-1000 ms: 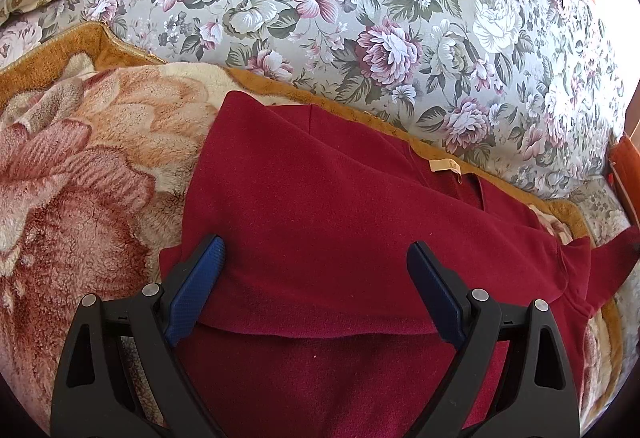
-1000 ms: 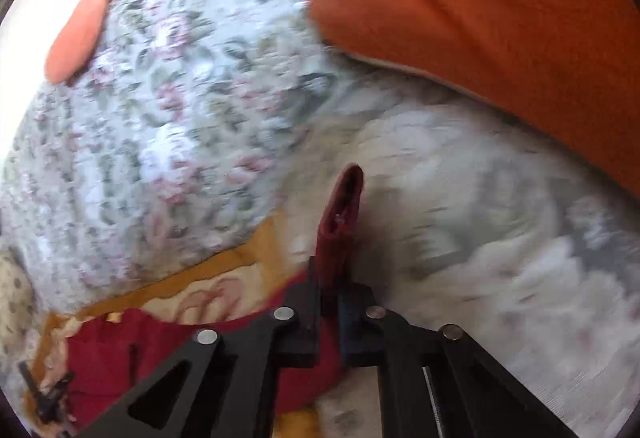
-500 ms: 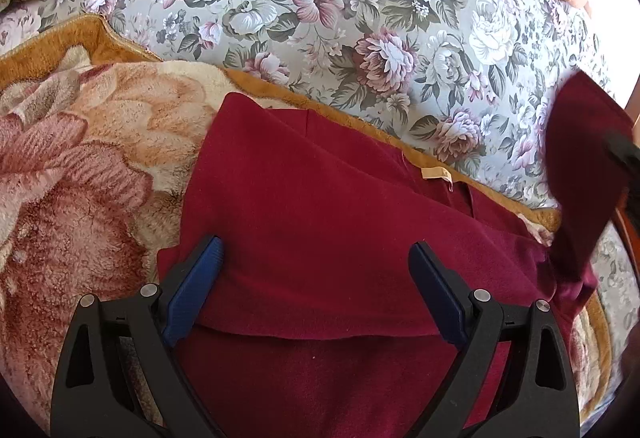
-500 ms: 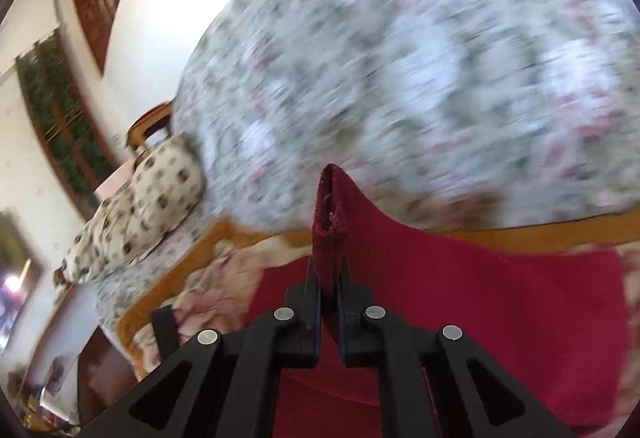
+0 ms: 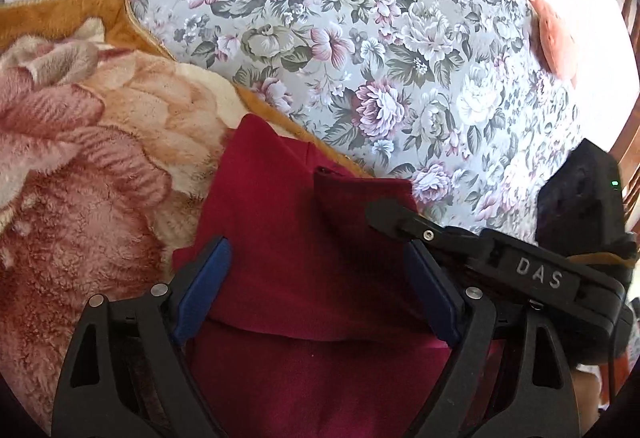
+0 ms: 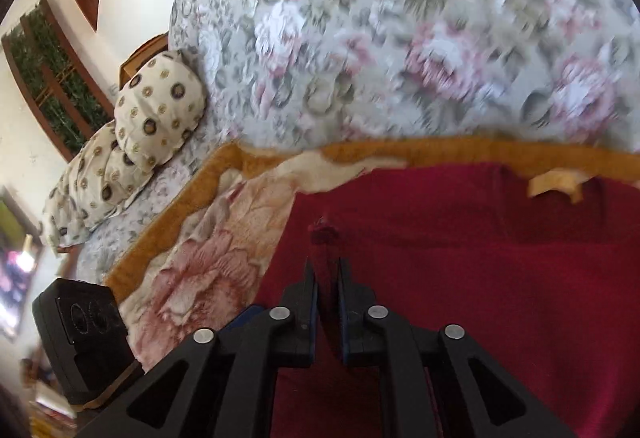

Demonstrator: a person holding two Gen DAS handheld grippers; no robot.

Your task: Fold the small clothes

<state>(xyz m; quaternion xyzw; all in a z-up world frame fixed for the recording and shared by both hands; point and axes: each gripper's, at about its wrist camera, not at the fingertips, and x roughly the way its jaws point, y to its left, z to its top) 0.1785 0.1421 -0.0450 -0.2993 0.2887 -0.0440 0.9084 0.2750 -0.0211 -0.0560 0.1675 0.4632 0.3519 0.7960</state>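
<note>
Floral grey bedspread (image 5: 360,49) fills the background, with a plush peach-and-rust rose-print blanket (image 5: 92,165) laid over it as your work surface and a cream spotted pillow (image 6: 160,105) off at the far left of the right wrist view. On that blanket lies the dark red knit garment (image 5: 280,238), partly folded, one layer edge running crosswise just ahead of your left gripper (image 5: 320,278); a tan neck label (image 6: 556,183) shows near its far edge. Your left gripper stands wide, blue pads (image 5: 204,286) straddling the cloth without pinching it; its jaws have just eased inward a little, with cloth under them but nothing gripped. Your right gripper (image 6: 328,278) is clamped nearly closed on a narrow tuck of the red fabric, what looks like a sleeve end or corner carried in from the right side. In the left wrist view, that right gripper crosses in from the right, its tip over the garment's upper right part, very close beside your left one. Key relation: the held flap sits above the garment body, whose long axis runs left-right across both views, so the right hand is the one placed to lay it down. Both tools tilt downward toward the blanket. Likely next you lower and let go of the flap, and crowding between tools is the risk.
</note>
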